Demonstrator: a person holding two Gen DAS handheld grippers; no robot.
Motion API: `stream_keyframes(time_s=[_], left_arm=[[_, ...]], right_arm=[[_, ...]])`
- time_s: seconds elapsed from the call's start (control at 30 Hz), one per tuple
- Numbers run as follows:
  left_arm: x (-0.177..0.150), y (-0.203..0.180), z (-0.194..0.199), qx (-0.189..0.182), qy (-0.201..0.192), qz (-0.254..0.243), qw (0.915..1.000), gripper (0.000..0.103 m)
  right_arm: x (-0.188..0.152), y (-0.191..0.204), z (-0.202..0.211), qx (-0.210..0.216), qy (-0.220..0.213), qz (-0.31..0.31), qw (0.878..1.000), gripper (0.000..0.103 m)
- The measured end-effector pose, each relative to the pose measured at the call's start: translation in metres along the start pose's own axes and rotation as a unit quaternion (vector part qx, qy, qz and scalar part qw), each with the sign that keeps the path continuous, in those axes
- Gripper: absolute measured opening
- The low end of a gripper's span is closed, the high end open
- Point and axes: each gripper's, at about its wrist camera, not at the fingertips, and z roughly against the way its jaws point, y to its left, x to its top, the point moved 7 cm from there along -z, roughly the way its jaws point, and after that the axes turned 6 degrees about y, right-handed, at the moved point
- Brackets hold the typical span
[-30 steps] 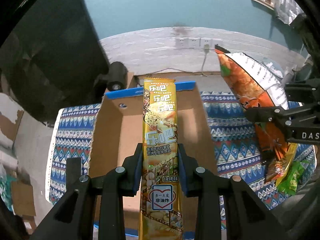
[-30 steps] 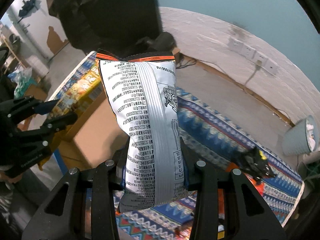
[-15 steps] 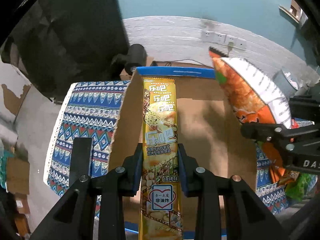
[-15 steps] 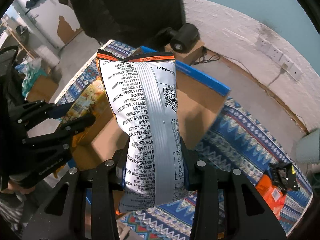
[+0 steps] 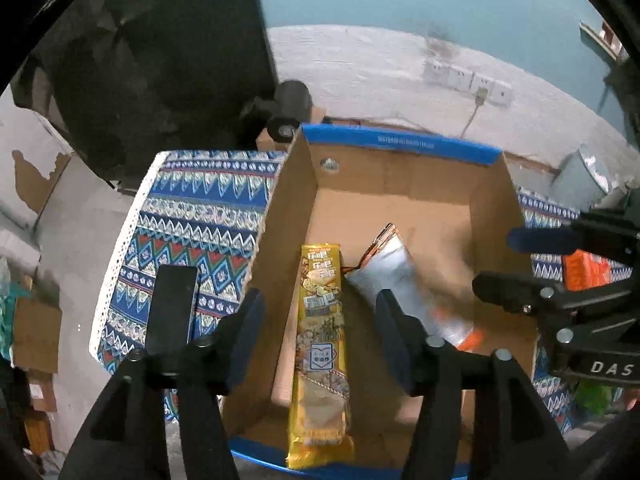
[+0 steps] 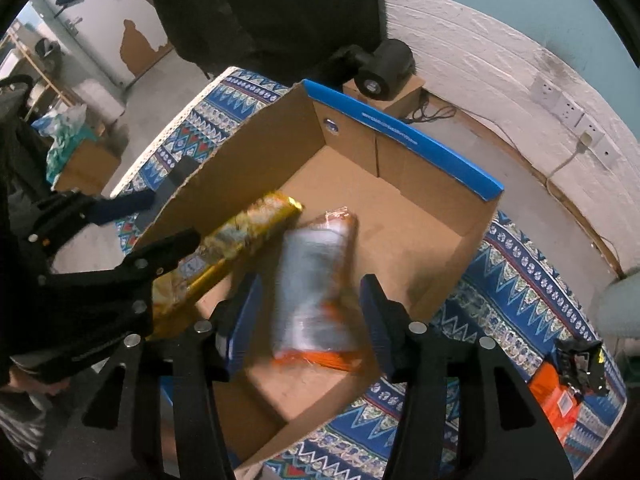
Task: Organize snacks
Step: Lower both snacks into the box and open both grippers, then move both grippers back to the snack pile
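Released since earlier: yellow snack pack [image 5: 322, 344] and silver chip bag [image 5: 404, 292], both inside cardboard box [image 5: 400, 168]. Left tool [image 5: 320, 340] wide, right tool [image 6: 310, 312] wide.

Left tool [image 5: 320, 332] and right tool [image 6: 308, 308], both spread wide, empty.

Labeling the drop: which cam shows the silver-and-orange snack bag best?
Left wrist: the silver-and-orange snack bag is sharper, lying in the cardboard box beside the yellow snack pack. Right wrist shows it motion-blurred.
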Motion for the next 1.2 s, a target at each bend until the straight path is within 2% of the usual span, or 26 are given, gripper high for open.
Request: stream_keyframes(time_s=[0.2,0.53,0.7,1.2], left_arm=[[0.000,-0.006,0.004,-0.005,-0.001,-0.008,1.0000,0.060],[0.001,-0.028,0.005,-0.016,0.005,-0.029,0.9994,0.060],[0.000,-0.050,0.009,-0.032,0.009,-0.044,0.9985,0.060],[-0.013,-0.137,0.017,-0.042,0.018,-0.135,0.9898,0.064]], right_arm=[[-0.003,-0.012,0.012,-0.005,-0.009,-0.014,1.000,0.056],[-0.025,-0.039,0.032,-0.026,-0.019,-0.025,0.999,0.056],[-0.045,-0.059,0.043,-0.032,-0.020,-0.037,0.999,0.056],[-0.112,-0.117,0.081,-0.055,-0.034,-0.081,0.995,0.060]])
